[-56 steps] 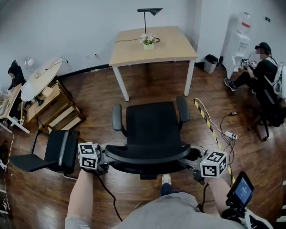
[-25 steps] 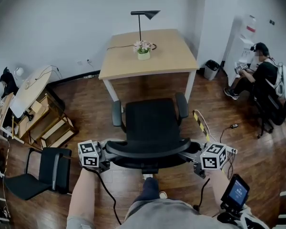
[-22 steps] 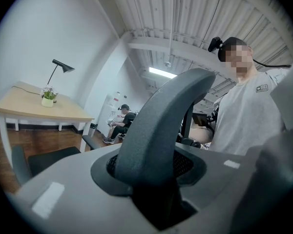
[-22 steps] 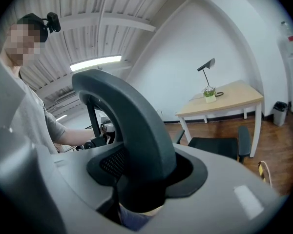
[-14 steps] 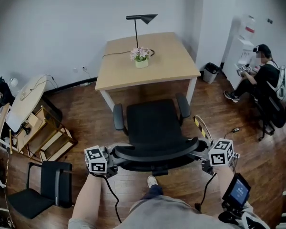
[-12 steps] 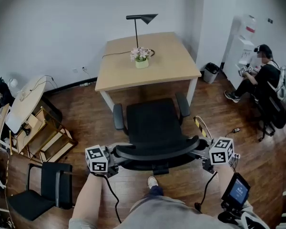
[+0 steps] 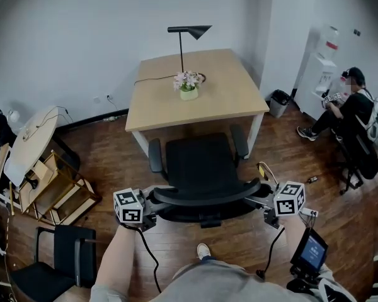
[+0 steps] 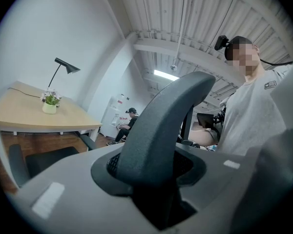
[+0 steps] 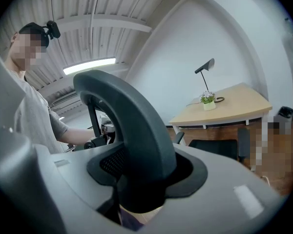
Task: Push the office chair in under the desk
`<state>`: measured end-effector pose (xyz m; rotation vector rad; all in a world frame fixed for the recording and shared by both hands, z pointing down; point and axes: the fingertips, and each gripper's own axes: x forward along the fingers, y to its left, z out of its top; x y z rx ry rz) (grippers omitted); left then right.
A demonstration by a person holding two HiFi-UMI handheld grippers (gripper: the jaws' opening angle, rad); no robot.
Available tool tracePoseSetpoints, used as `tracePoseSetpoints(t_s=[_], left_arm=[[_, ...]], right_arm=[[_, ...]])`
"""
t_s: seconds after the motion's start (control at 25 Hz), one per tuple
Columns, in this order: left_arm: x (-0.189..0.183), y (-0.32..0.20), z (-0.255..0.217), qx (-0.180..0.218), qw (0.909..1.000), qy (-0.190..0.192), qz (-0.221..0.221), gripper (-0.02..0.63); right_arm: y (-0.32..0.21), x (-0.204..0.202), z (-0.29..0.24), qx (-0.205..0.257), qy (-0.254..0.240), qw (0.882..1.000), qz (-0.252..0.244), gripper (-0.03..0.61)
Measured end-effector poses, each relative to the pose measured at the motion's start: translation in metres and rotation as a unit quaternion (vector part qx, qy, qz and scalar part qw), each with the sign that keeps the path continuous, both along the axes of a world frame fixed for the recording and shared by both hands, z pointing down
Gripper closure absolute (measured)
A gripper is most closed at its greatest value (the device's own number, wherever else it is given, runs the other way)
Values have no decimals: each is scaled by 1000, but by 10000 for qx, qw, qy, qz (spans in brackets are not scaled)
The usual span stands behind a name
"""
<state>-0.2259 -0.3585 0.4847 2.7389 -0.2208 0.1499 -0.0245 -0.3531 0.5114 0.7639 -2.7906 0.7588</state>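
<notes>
The black office chair (image 7: 198, 162) faces the light wood desk (image 7: 220, 96), and its seat front and armrests reach the desk's near edge. My left gripper (image 7: 152, 205) is shut on the left end of the curved backrest rim (image 7: 205, 197); its jaws have just been opening a little, with the rim still between them. My right gripper (image 7: 259, 201) is shut on the rim's right end. In the left gripper view the rim (image 8: 161, 126) fills the left gripper (image 8: 151, 179). The right gripper view shows the rim (image 9: 132, 126) seated in the right gripper (image 9: 141, 184).
A black lamp (image 7: 188, 33) and a flower pot (image 7: 188, 93) stand on the desk. A person (image 7: 349, 106) sits at the right wall beyond a bin (image 7: 279, 102). Cables (image 7: 268, 172) lie right of the chair. Wooden shelves (image 7: 57, 194) and a second black chair (image 7: 63, 266) are at the left.
The chair and both grippers have moved forward toward the desk. The seat front, earlier short of the desk, now meets its edge. Both grips stay on the backrest rim.
</notes>
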Motion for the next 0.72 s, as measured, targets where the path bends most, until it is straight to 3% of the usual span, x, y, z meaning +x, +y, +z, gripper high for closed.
tracePoseSetpoints(t_s=[0.72], left_arm=[[-28, -109, -3, -79, 9998, -44, 193, 428]], right_arm=[[-93, -29, -4, 36, -191, 9993, 323, 354]])
